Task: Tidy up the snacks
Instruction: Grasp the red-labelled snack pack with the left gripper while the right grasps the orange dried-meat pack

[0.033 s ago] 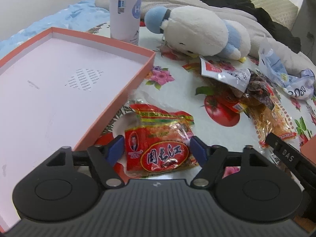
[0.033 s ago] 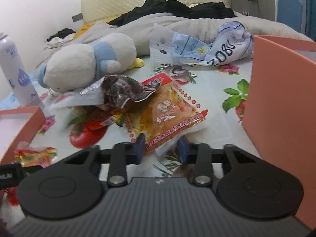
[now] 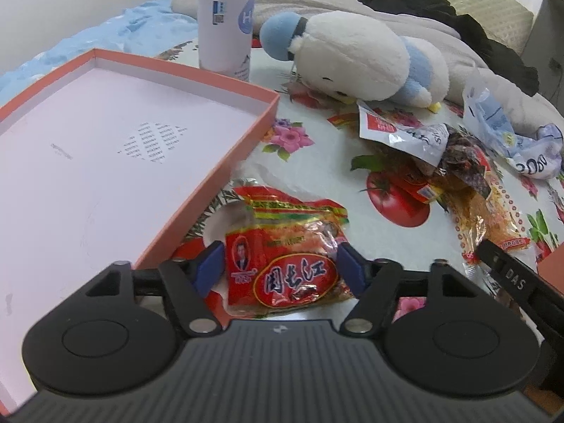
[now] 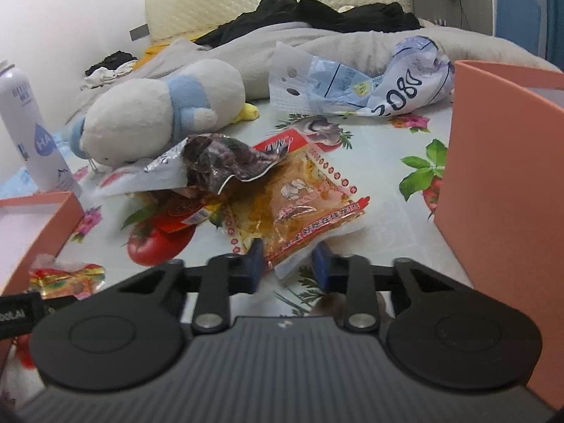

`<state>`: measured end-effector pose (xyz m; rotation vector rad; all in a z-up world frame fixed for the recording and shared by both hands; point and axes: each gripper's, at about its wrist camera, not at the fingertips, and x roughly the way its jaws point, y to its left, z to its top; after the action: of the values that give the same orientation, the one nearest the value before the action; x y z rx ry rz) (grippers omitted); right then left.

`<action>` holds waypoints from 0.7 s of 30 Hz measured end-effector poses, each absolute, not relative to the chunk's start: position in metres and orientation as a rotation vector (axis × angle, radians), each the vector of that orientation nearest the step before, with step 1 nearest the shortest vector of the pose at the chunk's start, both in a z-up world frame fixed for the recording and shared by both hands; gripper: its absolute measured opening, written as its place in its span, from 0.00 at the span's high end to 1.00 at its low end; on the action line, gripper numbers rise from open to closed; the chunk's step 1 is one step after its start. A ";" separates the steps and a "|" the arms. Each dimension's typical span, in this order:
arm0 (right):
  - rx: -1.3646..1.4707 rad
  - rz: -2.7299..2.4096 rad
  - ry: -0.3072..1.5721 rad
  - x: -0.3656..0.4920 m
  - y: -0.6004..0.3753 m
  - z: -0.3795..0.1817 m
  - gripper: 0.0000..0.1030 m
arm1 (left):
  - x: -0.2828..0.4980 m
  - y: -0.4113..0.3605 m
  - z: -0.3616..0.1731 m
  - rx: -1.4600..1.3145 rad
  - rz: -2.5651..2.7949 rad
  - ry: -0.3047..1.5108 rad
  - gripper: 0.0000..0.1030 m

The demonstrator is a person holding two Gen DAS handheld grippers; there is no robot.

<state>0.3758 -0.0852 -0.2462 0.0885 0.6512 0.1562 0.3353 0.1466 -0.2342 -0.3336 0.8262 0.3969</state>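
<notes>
A red snack packet (image 3: 285, 261) lies on the flowered tablecloth beside the pink box lid (image 3: 105, 148). My left gripper (image 3: 282, 268) is open, its blue fingers either side of the packet's near end. It also shows in the right wrist view (image 4: 67, 278). An orange snack packet (image 4: 292, 204) lies in a pile with a dark packet (image 4: 218, 158) and a silver one (image 4: 155, 172). My right gripper (image 4: 287, 264) is open, its fingers either side of the orange packet's near corner. The pile shows in the left wrist view (image 3: 458, 176).
A tall pink box (image 4: 507, 190) stands at the right. A white and blue plush toy (image 3: 356, 56) and a white spray bottle (image 3: 225, 17) stand at the back. A crumpled blue-white plastic bag (image 4: 370, 81) lies behind the pile. Bedding lies beyond.
</notes>
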 end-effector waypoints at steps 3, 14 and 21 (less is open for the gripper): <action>0.122 0.168 0.669 0.373 -0.089 -0.244 0.84 | 0.331 0.147 -0.231 -0.341 0.355 0.831 0.47; 0.157 0.228 0.695 0.324 -0.100 -0.225 0.89 | 0.301 0.146 -0.228 -0.400 0.298 0.823 0.80; 0.152 0.247 0.723 0.285 -0.114 -0.218 0.91 | 0.268 0.138 -0.226 -0.441 0.262 0.830 0.81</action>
<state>0.2846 -0.1145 -0.2178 0.1524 0.7225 0.2473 0.2685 0.1383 -0.2262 -0.4415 0.8298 0.2620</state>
